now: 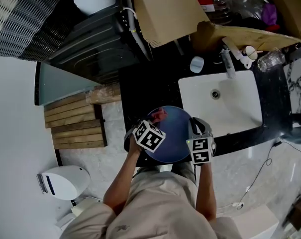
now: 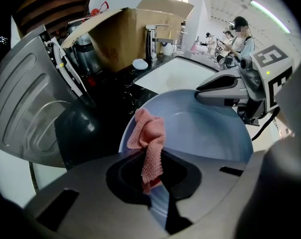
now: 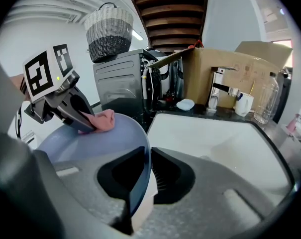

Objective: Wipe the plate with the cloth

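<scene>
One waffle-knit pink cloth [image 2: 148,142] drapes the round, smooth blue plate [image 2: 202,133].

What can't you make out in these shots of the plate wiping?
Head view: marker cubes hide the jaws and parts of the plate's rim.
Left gripper view: the cloth's lower end disappears inside the left gripper.
Right gripper view: the right gripper covers the plate rim it clamps.
Stains on the plate: too dim to tell.

Black countertop [image 1: 155,88], frame centre: white sink [image 1: 240,108] inset at right; cardboard box [image 1: 165,9] at top; small white dish [image 1: 197,63] left of tap [image 1: 227,61]; clear bottle [image 1: 269,59] upper right. Floor [image 1: 240,173]: wooden slat mat [image 1: 73,126], left.
</scene>
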